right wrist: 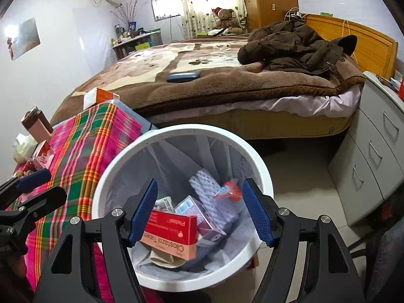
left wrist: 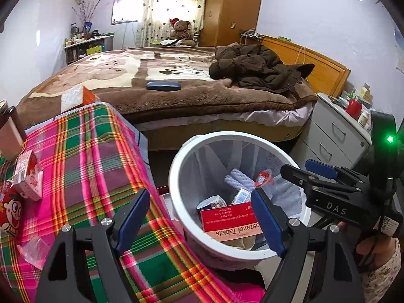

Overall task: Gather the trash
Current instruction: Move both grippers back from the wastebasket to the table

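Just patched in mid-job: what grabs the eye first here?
The white trash bin beside the plaid-covered table, holding a red Cilostazol Tablets box and a small red wrapper. Both the left gripper and the right gripper hang open over it, empty.

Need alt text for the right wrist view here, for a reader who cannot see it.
The open right gripper hangs empty over a white round waste bin lined with a clear bag, where a red and pink medicine box lies among other packaging. A table under a pink and green plaid cloth stands left of the bin, a brown-blanketed bed behind it.
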Demonstrator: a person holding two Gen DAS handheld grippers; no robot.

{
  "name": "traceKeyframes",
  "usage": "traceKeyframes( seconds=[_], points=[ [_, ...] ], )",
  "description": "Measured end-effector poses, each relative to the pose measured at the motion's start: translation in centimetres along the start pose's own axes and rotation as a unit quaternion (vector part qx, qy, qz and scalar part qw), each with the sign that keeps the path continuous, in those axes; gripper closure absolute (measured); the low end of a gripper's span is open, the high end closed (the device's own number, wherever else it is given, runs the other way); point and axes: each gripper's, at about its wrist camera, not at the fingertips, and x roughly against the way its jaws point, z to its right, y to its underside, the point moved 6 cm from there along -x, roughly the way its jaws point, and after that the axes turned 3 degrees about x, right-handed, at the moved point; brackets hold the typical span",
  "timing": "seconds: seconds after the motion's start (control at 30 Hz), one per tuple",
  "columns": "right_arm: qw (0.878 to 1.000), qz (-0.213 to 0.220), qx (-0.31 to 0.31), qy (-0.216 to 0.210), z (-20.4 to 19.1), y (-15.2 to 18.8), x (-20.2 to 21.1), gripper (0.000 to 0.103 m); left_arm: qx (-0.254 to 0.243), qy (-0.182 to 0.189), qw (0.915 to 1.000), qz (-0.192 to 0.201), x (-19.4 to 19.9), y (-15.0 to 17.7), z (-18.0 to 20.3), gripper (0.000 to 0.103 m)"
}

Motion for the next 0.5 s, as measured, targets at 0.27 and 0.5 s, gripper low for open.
traceKeyframes(
  seconds=[0.27, 0.5],
  points=[
    [1.000, 0.018, 0.001, -0.018, -2.2, -0.2, 0.8, 0.032, 0.015, -0.012, 0.9997, 0.015, 2.1, 0.1, -2.3, 0.020],
    [0.999, 0.031, 0.013, -0.039, -4.6, -0.7, 1.1, 0.032, 0.032, -0.032, 0.9984, 0.033, 4.1, 0.2, -4.9, 0.020]
  ],
)
